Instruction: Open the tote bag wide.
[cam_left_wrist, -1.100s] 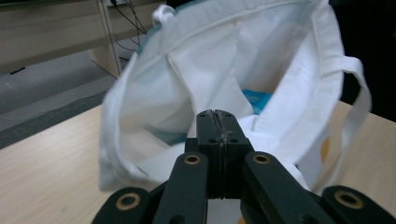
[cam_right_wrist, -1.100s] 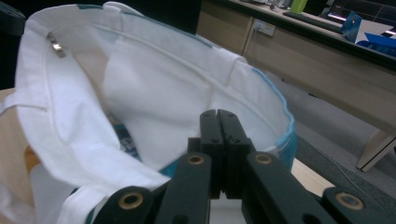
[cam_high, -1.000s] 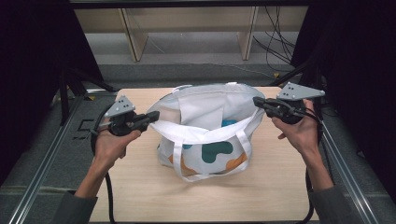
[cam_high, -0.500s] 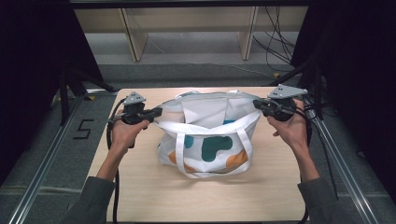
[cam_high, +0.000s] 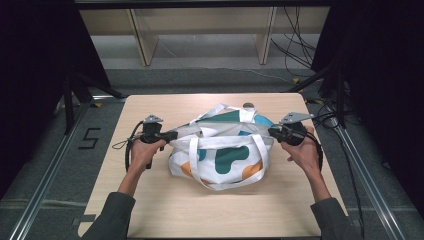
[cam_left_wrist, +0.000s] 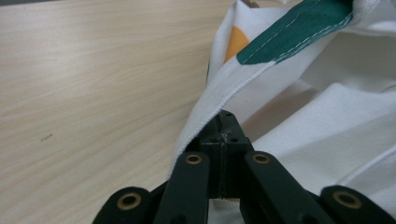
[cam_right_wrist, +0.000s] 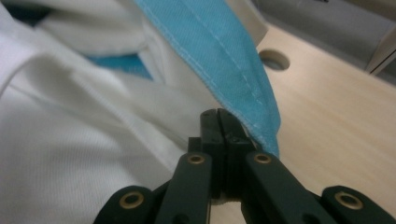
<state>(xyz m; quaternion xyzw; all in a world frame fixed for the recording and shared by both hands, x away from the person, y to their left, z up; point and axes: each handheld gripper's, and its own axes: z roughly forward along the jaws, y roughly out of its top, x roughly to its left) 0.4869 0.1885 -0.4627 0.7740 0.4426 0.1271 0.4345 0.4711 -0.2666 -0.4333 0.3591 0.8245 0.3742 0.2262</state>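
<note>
A white tote bag (cam_high: 225, 157) with green, orange and blue patches lies slumped on the wooden table (cam_high: 210, 215), its two white handles draped over the front. My left gripper (cam_high: 172, 135) is shut on the bag's left rim; the left gripper view shows white cloth (cam_left_wrist: 219, 98) pinched between its closed jaws (cam_left_wrist: 226, 122). My right gripper (cam_high: 272, 132) is shut on the bag's right rim, and in the right gripper view a blue hem (cam_right_wrist: 233, 79) runs into the closed jaws (cam_right_wrist: 219, 122). The bag's mouth faces up, stretched flat between both grippers.
A round hole (cam_right_wrist: 274, 59) is cut in the tabletop near the bag's far side. Cables (cam_high: 300, 40) lie on the floor at the back right. A wooden shelf frame (cam_high: 200, 30) stands behind the table. Bare table lies in front of the bag.
Both grippers have come down and toward me with the bag's rims. The bag, standing tall and open before, now lies low and flattened on the table.
</note>
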